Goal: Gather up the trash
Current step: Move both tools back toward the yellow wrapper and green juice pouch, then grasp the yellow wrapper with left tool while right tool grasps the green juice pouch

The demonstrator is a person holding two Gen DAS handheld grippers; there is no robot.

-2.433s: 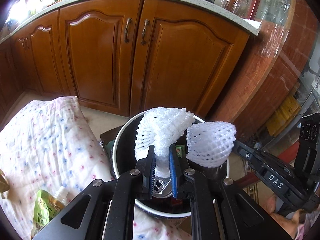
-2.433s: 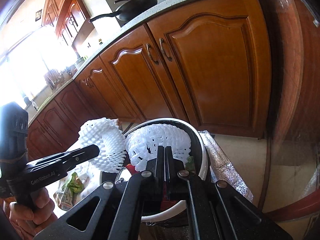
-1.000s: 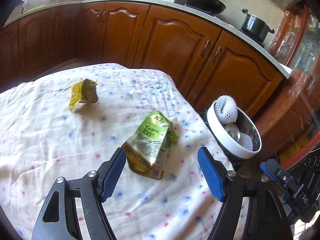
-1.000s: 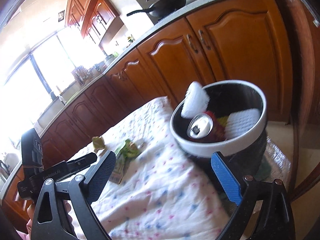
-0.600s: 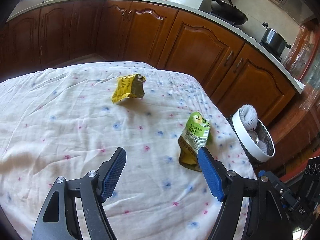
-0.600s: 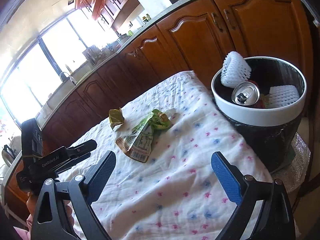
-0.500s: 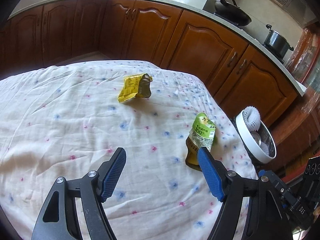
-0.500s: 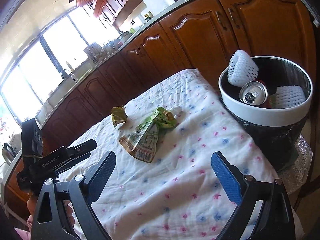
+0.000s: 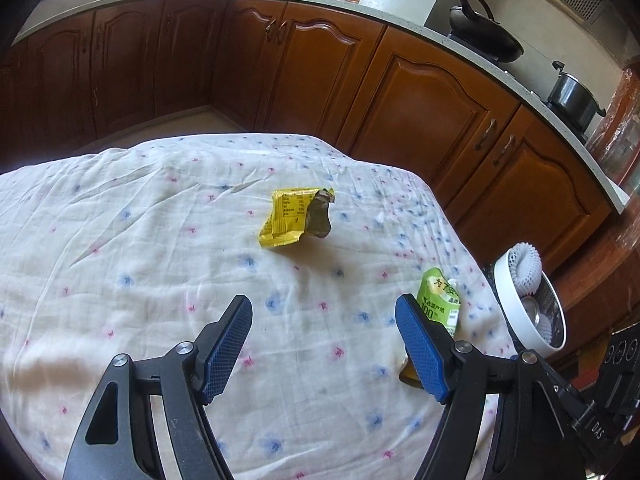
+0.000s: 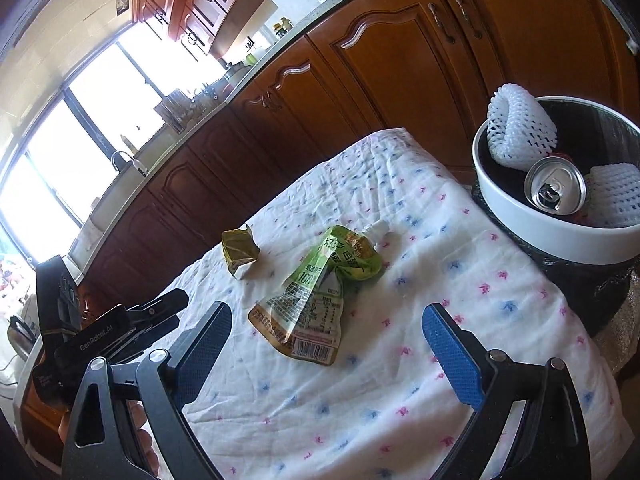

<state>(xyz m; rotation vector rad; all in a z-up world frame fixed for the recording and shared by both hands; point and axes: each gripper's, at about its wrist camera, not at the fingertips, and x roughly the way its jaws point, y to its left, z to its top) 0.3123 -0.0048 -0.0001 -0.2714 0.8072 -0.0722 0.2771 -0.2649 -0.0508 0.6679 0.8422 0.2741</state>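
Note:
A yellow snack wrapper (image 9: 295, 219) lies on the floral tablecloth (image 9: 140, 240), straight ahead of my open, empty left gripper (image 9: 324, 312). It shows crumpled in the right wrist view (image 10: 239, 253). A green drink pouch (image 10: 316, 288) lies flat just ahead of my open, empty right gripper (image 10: 326, 322); in the left wrist view the pouch (image 9: 438, 304) sits by the right finger. The white-rimmed trash bin (image 10: 520, 208) off the table's far right edge holds two white foam nets (image 10: 520, 132) and a can (image 10: 554, 191).
Wooden kitchen cabinets (image 9: 420, 96) run behind the table, with a wok (image 9: 486, 46) and a pot (image 9: 572, 96) on the counter. The bin (image 9: 505, 280) stands beyond the table's right edge. The left gripper's body (image 10: 104, 332) shows at the right wrist view's left.
Both grippers let the foam nets go into the bin, opened and drew back over the table. The left view has swung left, bringing the yellow wrapper to centre.

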